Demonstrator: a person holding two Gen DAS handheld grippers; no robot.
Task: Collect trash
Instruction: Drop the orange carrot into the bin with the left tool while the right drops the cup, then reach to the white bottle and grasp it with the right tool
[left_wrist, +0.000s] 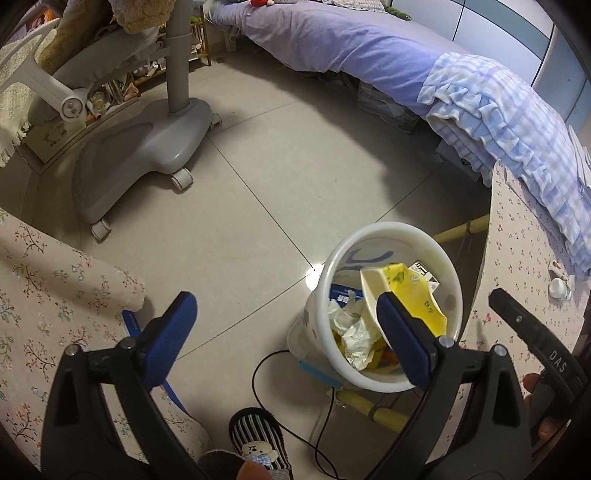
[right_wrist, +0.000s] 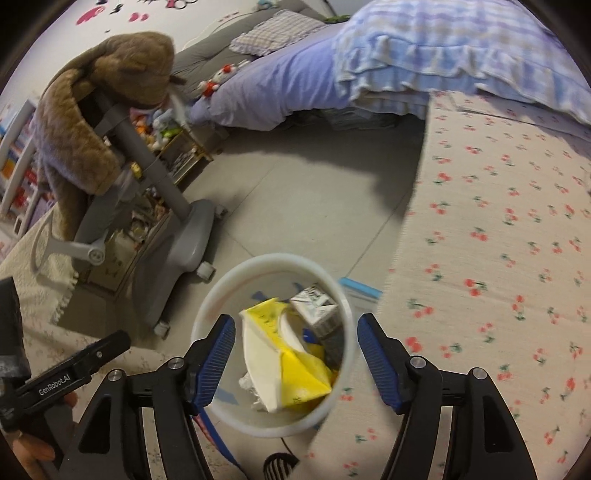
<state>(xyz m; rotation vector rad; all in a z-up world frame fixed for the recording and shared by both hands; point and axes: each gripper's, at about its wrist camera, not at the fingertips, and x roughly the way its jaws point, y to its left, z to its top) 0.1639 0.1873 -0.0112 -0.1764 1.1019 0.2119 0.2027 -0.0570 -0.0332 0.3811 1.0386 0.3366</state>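
1. My left gripper (left_wrist: 288, 332) stands spread wide with nothing between its blue pads (left_wrist: 173, 332); it hangs over the tiled floor (left_wrist: 258, 192) beside the bin.
2. My right gripper (right_wrist: 295, 354) is released too, its jaws parted above the white trash bin (right_wrist: 207, 306), gripping nothing.
3. The yellow-and-white carton (right_wrist: 280, 373) lies inside the bin, leaning tilted on crumpled paper (left_wrist: 351, 332), free of both grippers.
4. A small grey printed box (right_wrist: 314, 306) sits in the bin against its far wall.
5. The bin stands on the floor, just beside the edge of the cherry-print cloth (right_wrist: 498, 258).
6. A grey wheeled chair base (left_wrist: 147, 147) stands well apart, near the purple bed (left_wrist: 351, 44).
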